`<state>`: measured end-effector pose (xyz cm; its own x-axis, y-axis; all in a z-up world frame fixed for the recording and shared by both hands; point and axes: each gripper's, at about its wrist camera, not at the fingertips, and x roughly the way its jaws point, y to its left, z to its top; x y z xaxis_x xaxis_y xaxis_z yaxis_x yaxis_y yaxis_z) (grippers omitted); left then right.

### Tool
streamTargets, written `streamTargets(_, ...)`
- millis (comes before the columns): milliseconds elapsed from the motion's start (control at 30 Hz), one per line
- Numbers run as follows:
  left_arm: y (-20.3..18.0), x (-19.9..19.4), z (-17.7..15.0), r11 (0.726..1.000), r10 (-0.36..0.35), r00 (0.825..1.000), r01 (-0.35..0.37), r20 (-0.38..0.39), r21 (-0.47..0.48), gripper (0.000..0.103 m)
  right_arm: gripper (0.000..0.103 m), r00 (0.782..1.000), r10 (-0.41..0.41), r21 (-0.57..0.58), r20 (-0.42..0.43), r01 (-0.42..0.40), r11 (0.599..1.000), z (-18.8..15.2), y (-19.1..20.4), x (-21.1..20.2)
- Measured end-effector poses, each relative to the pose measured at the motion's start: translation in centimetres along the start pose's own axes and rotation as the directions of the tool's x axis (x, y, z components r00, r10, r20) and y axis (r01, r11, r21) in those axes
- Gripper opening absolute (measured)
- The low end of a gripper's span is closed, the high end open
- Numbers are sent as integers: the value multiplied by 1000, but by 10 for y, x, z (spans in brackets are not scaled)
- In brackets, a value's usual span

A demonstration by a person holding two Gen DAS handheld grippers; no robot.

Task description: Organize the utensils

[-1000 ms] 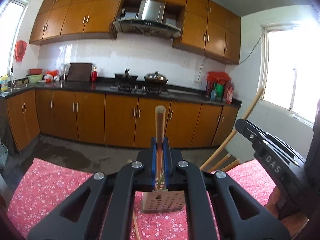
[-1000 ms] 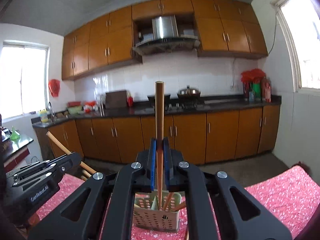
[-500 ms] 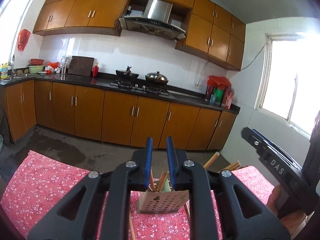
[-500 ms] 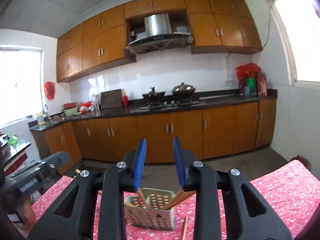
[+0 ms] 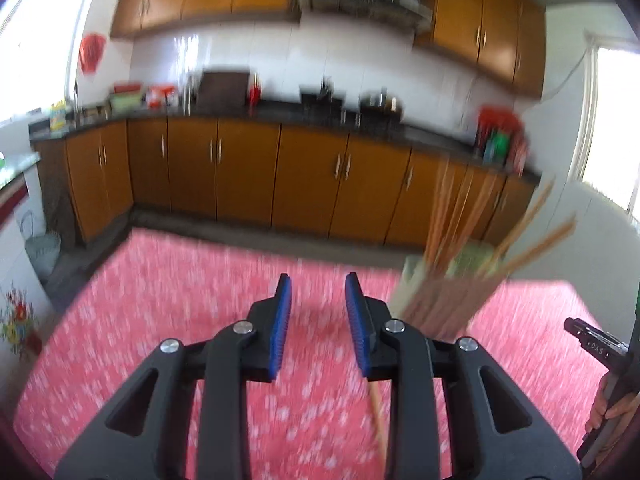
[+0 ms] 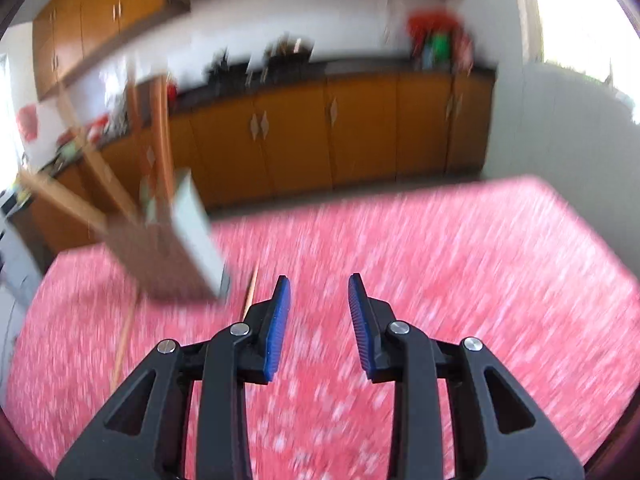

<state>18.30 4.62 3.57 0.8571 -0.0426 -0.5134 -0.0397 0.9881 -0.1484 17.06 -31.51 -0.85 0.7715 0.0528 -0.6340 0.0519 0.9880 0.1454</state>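
Observation:
Both views are motion-blurred. A perforated utensil holder (image 5: 440, 292) with several wooden chopsticks standing in it sits on the red floral tablecloth (image 5: 180, 320), to the right of my left gripper (image 5: 318, 312), which is open and empty. In the right wrist view the holder (image 6: 168, 248) is at the left of my right gripper (image 6: 318, 312), also open and empty. A loose chopstick (image 5: 376, 416) lies on the cloth under my left gripper's right finger. Two loose chopsticks (image 6: 250, 292) lie on the cloth near the holder in the right view.
Wooden kitchen cabinets (image 5: 248, 176) and a dark counter run behind the table. The other gripper and the hand holding it (image 5: 604, 376) show at the right edge of the left view. A metal bin (image 5: 42, 250) stands on the floor at left.
Both grippers let go of their chopsticks into the holder, opened wider, and tilted down toward the table. The left one swung left of the holder, the right one swung right of it.

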Motion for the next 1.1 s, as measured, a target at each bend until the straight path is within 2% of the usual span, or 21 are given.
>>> streamTargets(100, -7, 23, -35, 999, -32, 993, 33, -117, 9, 29, 31, 987, 120, 24, -103, -118, 993, -37, 11, 18)
streamTargets(233, -21, 39, -72, 996, -84, 974, 87, -210, 6, 29, 31, 970, 180, -3, -164, -183, 983, -67, 35, 27)
streamTargets(367, -35, 49, -96, 993, -105, 958, 113, -267, 15, 29, 31, 968, 147, -62, -202, -163, 985, -84, 55, 36)
streamTargets(400, -39, 50, -99, 993, -106, 955, 115, -276, 19, 29, 26, 968, 133, -75, -211, -151, 986, -85, 57, 38)
streamTargets(467, -44, 54, -108, 992, -108, 948, 121, -299, 25, 29, 9, 970, 104, -94, -221, -127, 987, -89, 59, 44)
streamTargets(500, -47, 57, -109, 992, -109, 945, 123, -308, 27, 29, 8, 975, 81, -101, -207, -104, 989, -86, 58, 44)
streamTargets(667, -61, 70, -118, 992, -83, 933, 111, -350, 63, 27, 7, 976, 71, -38, -204, -81, 996, -77, 38, 46)
streamTargets(733, -66, 76, -124, 991, -57, 927, 96, -371, 88, 16, 7, 977, 67, -42, -203, -77, 996, -78, 37, 45)
streamTargets(800, -67, 78, -125, 991, -23, 933, 70, -359, 117, 9, 7, 978, 61, -56, -200, -73, 996, -78, 37, 46)
streamTargets(1100, -18, 115, -96, 999, 45, 933, -32, -357, 41, 9, 7, 984, 6, -72, -179, -19, 997, -58, 33, 68)
